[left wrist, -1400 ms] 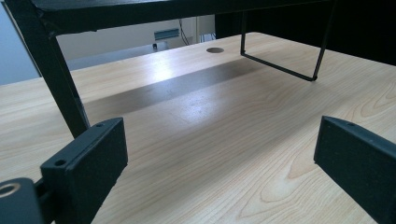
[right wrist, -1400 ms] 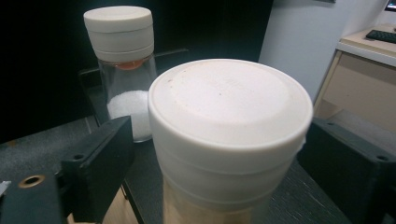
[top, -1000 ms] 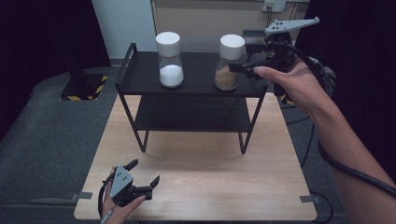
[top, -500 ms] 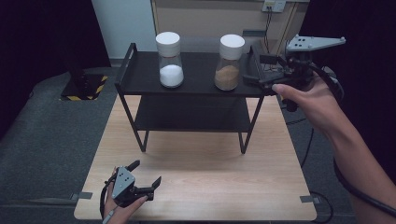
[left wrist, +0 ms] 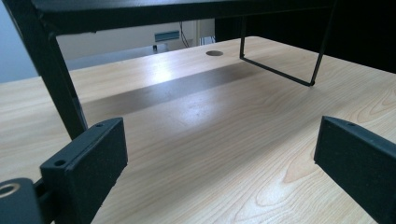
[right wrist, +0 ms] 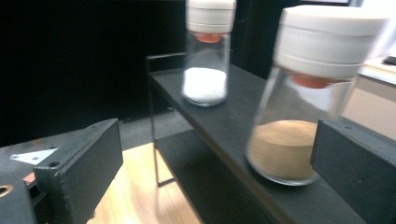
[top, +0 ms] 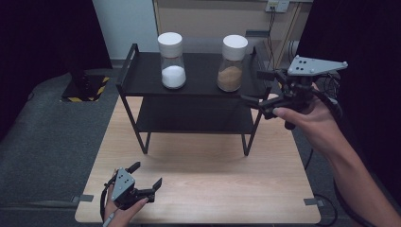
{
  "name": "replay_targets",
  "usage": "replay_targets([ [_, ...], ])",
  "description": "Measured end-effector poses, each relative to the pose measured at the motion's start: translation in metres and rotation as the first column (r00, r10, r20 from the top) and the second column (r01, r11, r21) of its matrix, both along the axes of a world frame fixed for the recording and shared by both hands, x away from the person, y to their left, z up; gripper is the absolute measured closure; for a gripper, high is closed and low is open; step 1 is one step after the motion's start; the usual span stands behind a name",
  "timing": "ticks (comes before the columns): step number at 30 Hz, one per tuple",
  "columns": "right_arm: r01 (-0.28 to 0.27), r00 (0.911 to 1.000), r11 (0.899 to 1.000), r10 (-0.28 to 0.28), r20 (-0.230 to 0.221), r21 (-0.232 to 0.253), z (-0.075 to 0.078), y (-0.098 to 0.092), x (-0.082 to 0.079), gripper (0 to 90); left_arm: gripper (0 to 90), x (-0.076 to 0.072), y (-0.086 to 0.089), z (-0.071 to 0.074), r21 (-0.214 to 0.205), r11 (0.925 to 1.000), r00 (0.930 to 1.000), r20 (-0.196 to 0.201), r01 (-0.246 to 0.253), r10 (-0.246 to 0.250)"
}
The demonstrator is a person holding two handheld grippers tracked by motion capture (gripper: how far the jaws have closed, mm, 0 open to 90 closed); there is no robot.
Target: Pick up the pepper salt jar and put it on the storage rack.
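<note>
The jar of brown powder [top: 231,64] stands upright on the top shelf of the black rack [top: 142,85], toward its right end, white lid on, and in the right gripper view [right wrist: 294,112] it looms large and a little blurred, just ahead of the far jaw. The right tongs [top: 257,89] hang at the rack's right end, jaws spread wide and nothing between them; they've just been opening, and no pad touches glass. Here's the danger, as I read it: one jaw looks set to pass in front of the jar and the other sits close to the shelf's raised end rail, so a hasty push could clip the rail or nudge the jar sideways before the pads square up on it. It's a tall, narrow jar with a heavy-looking lid, and a knock high up would likely tip it; a grip taken on the lid alone might let the glass swing. Slide it left and it heads toward the jar of white powder [top: 172,61], standing well apart along the same shelf. A tumble off the front edge means a drop past the lower shelf to the desk [top: 213,179]. Down at the near left corner of the desk, the left tongs [top: 144,178] rest in the person's hand, jaws parted and holding nothing, as the left gripper view [left wrist: 219,154] confirms, too far off to steady anything.
</note>
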State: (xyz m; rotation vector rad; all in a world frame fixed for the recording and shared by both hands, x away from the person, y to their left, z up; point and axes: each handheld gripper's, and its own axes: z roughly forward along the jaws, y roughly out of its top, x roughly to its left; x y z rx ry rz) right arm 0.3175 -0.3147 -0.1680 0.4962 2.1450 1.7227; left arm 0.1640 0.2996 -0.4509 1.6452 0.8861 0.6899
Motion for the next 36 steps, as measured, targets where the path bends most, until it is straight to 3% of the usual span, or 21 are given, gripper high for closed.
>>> replay_targets([
  [7, -0.034, 0.9994, 0.999, 0.034, 0.011, 0.000, -0.016, 0.008, -0.010, 3.3, 1.8, -0.001, 0.000, -0.001, -0.010, 0.9999, 1.0000, -0.001, -0.003, 0.003],
  [18, -0.010, 0.9999, 1.000, 0.010, 0.012, -0.013, -0.054, 0.005, -0.023, 3.5, 1.8, 0.000, -0.002, -0.003, -0.007, 1.0000, 1.0000, -0.007, 0.004, -0.004],
  [27, 0.019, 0.9998, 0.999, -0.019, -0.009, -0.029, -0.117, 0.004, -0.040, 4.0, 1.8, 0.000, -0.006, -0.004, 0.001, 1.0000, 1.0000, -0.001, 0.004, -0.004],
  [36, 0.132, 0.9912, 0.991, -0.132, -0.011, -0.008, -0.198, -0.012, -0.068, 4.2, 1.9, -0.001, -0.007, -0.006, -0.003, 1.0000, 1.0000, -0.005, -0.002, 0.002],
])
